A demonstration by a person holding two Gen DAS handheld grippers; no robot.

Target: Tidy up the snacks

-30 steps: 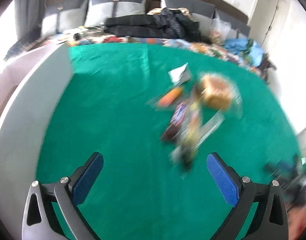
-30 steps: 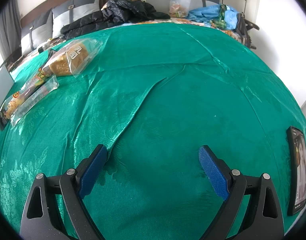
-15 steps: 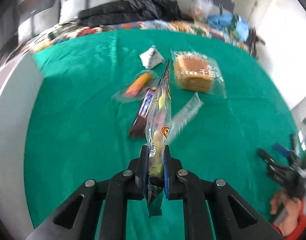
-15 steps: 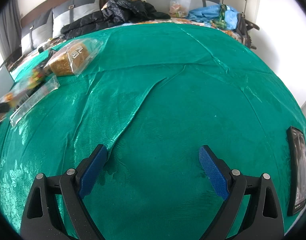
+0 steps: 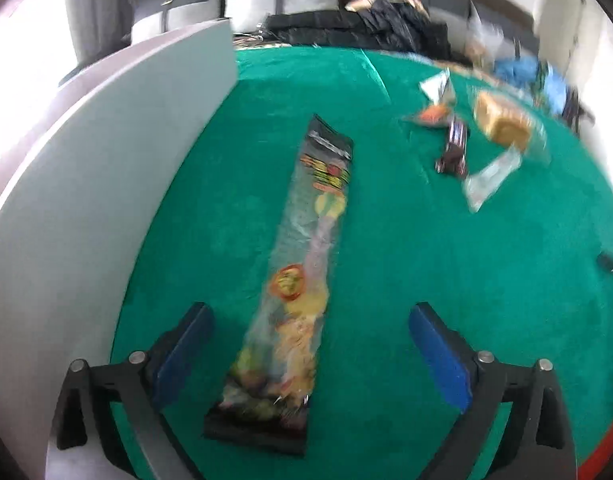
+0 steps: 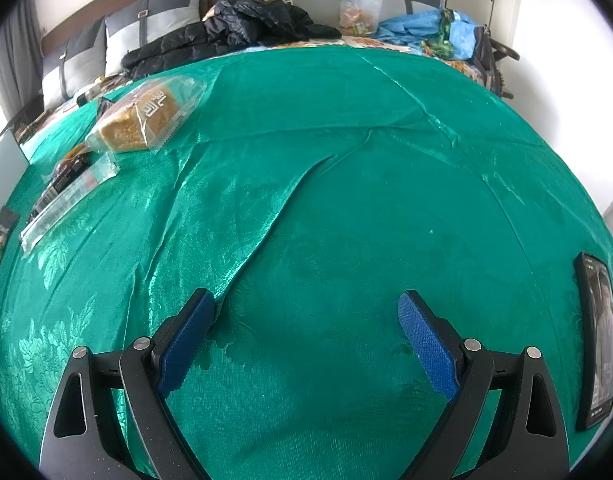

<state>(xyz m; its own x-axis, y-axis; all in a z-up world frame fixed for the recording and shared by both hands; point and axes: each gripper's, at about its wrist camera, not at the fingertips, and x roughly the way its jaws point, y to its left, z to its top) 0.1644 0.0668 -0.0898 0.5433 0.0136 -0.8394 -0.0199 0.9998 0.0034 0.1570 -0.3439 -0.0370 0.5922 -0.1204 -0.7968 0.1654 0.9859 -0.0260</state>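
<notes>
A long clear packet of colourful snacks lies flat on the green cloth, running away from me. My left gripper straddles its near half; the jaws are opening and the blue pads stand well clear of it. Further right sits a loose group: a wrapped bread loaf, a dark bar, a clear slim packet, an orange packet and a white packet. In the right wrist view the loaf and slim packet lie far left. My right gripper is open over bare cloth.
A pale grey panel stands along the cloth's left side, close to the long packet. A phone lies at the right edge. Black jackets, a clear bag and blue fabric crowd the back by the cushions.
Half a second ago my left gripper was shut on the long packet, holding it on edge. It has since carried it left toward the grey panel, lowered it and let go. The right gripper has not moved.
</notes>
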